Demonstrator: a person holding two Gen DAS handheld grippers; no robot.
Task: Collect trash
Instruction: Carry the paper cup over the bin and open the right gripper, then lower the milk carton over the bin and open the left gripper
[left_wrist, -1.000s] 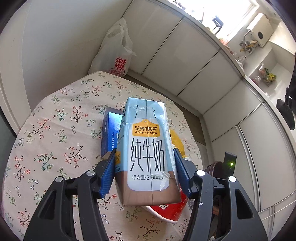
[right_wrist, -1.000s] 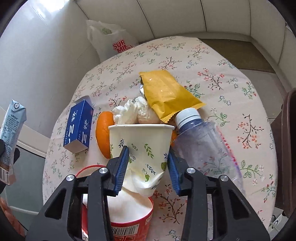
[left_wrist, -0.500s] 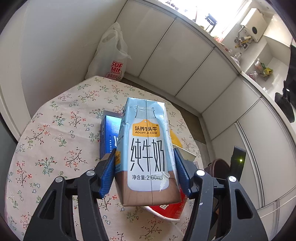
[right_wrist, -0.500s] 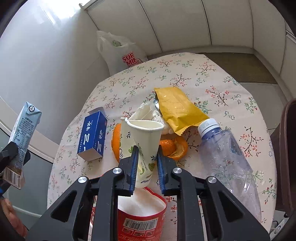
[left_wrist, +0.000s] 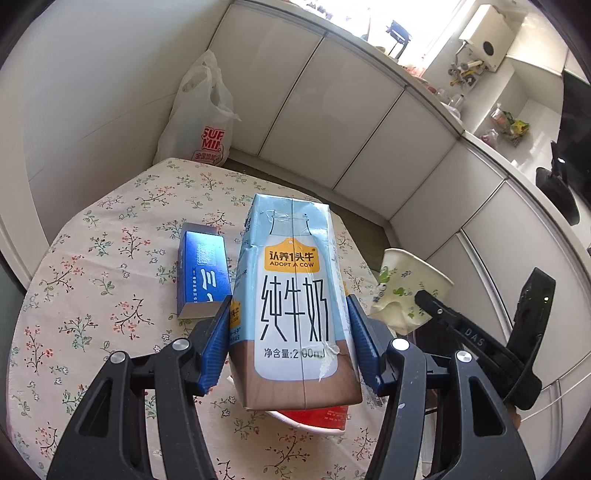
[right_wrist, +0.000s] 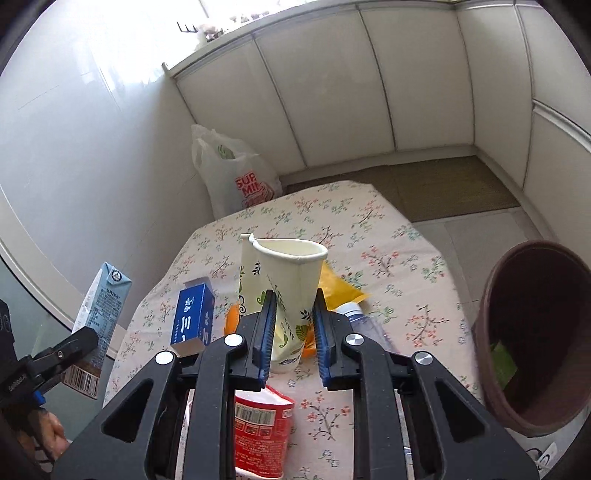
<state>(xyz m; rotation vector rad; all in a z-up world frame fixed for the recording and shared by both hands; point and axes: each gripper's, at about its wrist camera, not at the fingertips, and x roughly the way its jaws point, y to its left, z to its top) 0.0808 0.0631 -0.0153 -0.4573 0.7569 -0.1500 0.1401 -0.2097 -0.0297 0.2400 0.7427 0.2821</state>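
My left gripper (left_wrist: 291, 343) clamps the milk carton (left_wrist: 295, 299) above the floral table (left_wrist: 92, 295), hiding the red tub (right_wrist: 264, 417); only the right view shows the brown bin (right_wrist: 535, 339); my right gripper (right_wrist: 293, 332) pinches the crushed paper cup (right_wrist: 286, 291) between its pads, above blue box (right_wrist: 194, 317) and bottle (right_wrist: 365, 321).

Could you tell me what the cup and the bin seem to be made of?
Cup: thin printed paper, matt, it seems; its wall is creased flat between the right claw's pads. Bin: probably moulded plastic, brown with a dull sheen and a smooth rolled rim.
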